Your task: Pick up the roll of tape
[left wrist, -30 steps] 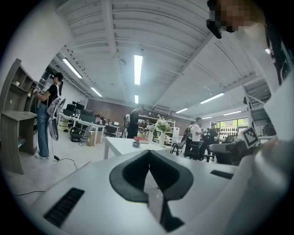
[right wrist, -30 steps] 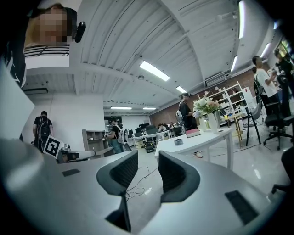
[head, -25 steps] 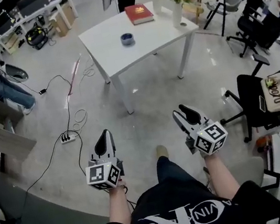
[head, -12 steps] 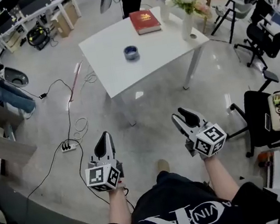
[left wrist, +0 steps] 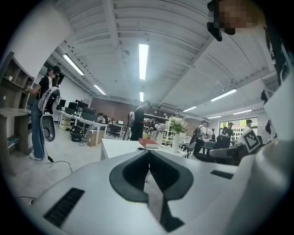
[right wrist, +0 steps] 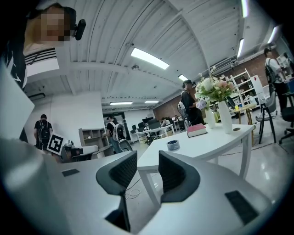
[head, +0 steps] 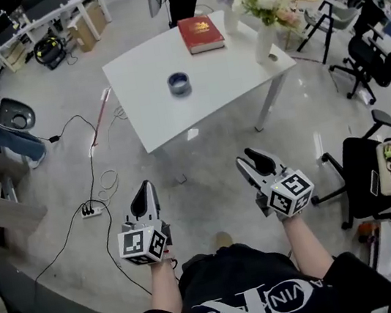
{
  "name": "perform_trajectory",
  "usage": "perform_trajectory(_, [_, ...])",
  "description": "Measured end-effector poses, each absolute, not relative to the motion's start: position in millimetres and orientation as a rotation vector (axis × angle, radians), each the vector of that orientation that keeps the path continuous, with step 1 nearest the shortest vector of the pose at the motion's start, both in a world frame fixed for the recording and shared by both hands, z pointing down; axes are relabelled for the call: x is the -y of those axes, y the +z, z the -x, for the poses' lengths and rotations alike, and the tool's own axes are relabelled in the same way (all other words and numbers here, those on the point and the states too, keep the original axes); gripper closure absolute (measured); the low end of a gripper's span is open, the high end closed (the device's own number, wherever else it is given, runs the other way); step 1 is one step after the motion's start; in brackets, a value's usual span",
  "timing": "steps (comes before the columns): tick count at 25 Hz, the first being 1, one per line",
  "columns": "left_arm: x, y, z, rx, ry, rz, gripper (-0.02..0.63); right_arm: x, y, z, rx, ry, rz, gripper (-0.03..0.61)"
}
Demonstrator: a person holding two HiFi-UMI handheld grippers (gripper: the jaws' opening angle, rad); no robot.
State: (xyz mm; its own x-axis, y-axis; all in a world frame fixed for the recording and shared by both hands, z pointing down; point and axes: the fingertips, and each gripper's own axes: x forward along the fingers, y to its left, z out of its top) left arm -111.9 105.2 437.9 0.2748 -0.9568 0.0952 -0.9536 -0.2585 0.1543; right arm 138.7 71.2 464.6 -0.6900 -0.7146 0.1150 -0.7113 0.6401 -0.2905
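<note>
The roll of tape [head: 179,83] lies flat on the white table [head: 159,117] in the upper middle of the head view, alone near the table's centre. A red book [head: 201,33] sits toward the far edge and a vase of flowers [head: 262,33] toward the right corner, both well apart from the tape.

Both grippers are held low in the frame, over bare floor, well short of the table. The left gripper [head: 144,190] has its jaws pressed together with nothing between them. The right gripper [head: 251,157] has its jaws apart and empty. In the right gripper view the roll of tape [right wrist: 173,145] shows just above and right of the gap between the jaws, with the table edge and one leg showing through the gap.

This looks like the approach stage, with no reach begun. The right gripper seems the likelier one to take the tape, being already spread and roughly aimed at it. The next move calls for closing on the table, then bringing the spread jaws down so that one goes into the roll's hole and the other outside its wall, or both straddle it, before clamping.
</note>
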Motion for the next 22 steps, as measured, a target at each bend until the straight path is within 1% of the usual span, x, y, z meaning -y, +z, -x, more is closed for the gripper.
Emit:
perform_trajectory(14, [-70,447,106,1.779,0.013,-2.350,0.609,-41,478,-142,-2.822,-0.542,1.230,0.426])
perform_trajectory(22, [-5,437,127,1.788,-0.009,-2.374,0.609,21,472,-124,-2.810,-0.539,1.231,0.426])
